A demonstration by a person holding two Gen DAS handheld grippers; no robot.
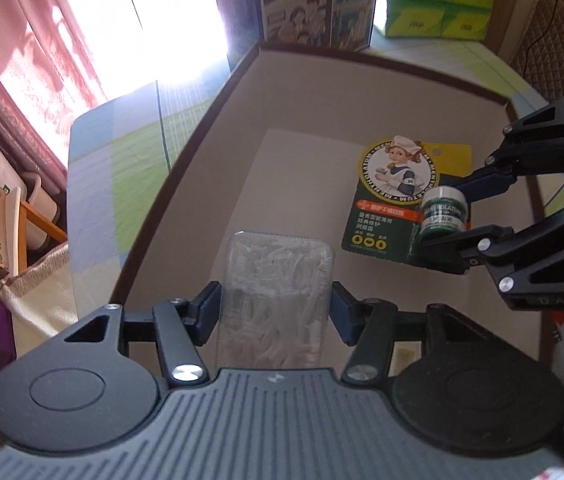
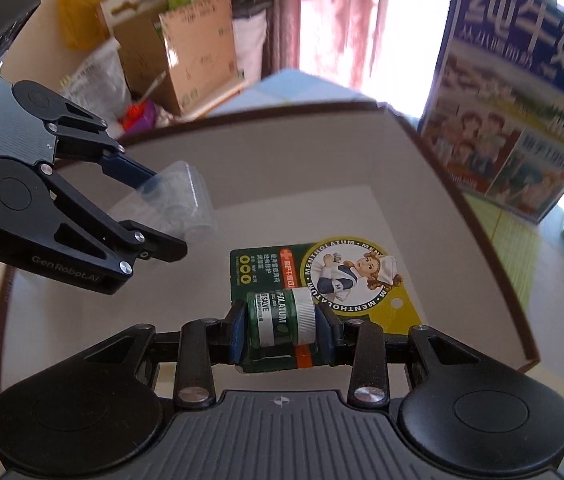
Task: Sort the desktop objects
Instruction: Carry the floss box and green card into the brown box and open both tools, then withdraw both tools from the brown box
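- The Mentholatum salve pack [image 2: 282, 322], a green jar blister-mounted on a printed card with a nurse figure, is pinched across the jar by the right gripper [image 2: 282, 326]; its blue pads [image 2: 237, 330] press on either side of the jar
- The card hangs inside the cardboard box [image 2: 382, 160], low over the pale floor; whether it touches the floor cannot be told
- From the left wrist view the same pack [image 1: 390, 200] sits toward the right side of the box [image 1: 322, 92], with the right gripper [image 1: 444, 220] reaching in from the right edge
- The clear plastic case [image 1: 277, 292], holding pale thin pieces too blurred to name, is clamped between the fingers of the left gripper [image 1: 275, 312], which close on its two long sides
- In the right wrist view that case [image 2: 185, 196] is held above the left part of the box by the left gripper [image 2: 161, 212], well apart from the salve pack
- Beyond the box stand a blue milk carton [image 2: 522, 92] with printed figures and green tissue packs [image 1: 442, 0], on a checked tablecloth [image 1: 121, 152]
- Pink curtains [image 1: 13, 40] hang by a bright window
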